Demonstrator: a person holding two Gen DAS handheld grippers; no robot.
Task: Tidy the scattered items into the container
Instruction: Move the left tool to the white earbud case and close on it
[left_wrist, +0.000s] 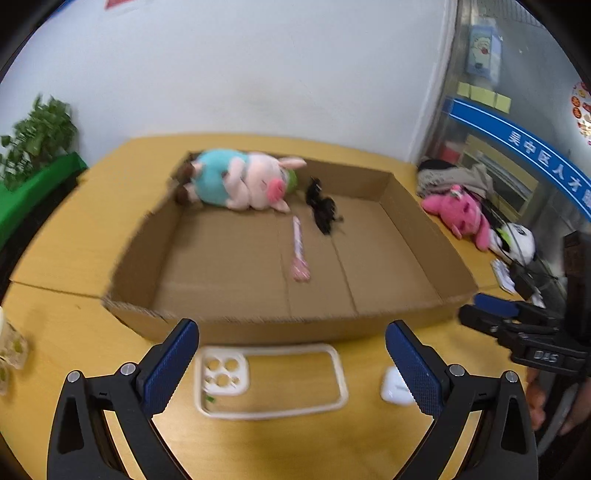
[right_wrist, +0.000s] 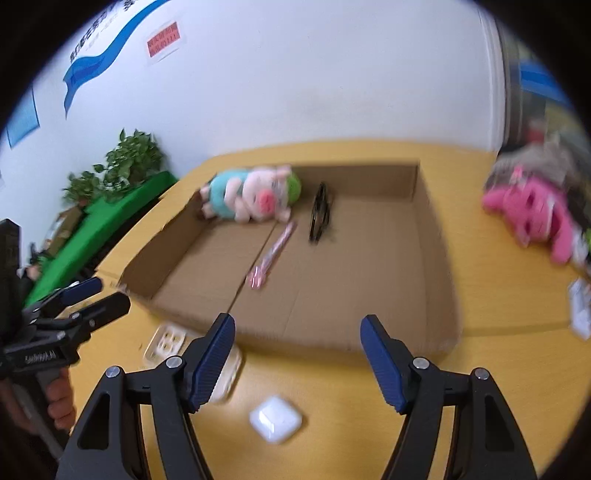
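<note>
A shallow cardboard box (left_wrist: 417, 236) (right_wrist: 436, 236) lies on the yellow table. Inside it are a plush pig (left_wrist: 243, 181) (right_wrist: 255, 195), a pink pen (left_wrist: 299, 247) (right_wrist: 271, 251) and black glasses (left_wrist: 323, 208) (right_wrist: 319, 214). In front of the box lie a clear phone case (left_wrist: 269, 380) (right_wrist: 166, 341) and a white earbud case (left_wrist: 395, 387) (right_wrist: 275, 419). My left gripper (left_wrist: 291, 369) is open above the phone case. My right gripper (right_wrist: 297, 362) is open above the earbud case.
A pink plush toy (left_wrist: 461, 214) (right_wrist: 532, 210) and a pile of other items (left_wrist: 517, 240) lie on the table right of the box. A green bench with plants (left_wrist: 33, 170) (right_wrist: 110, 206) stands at the left. A white wall is behind.
</note>
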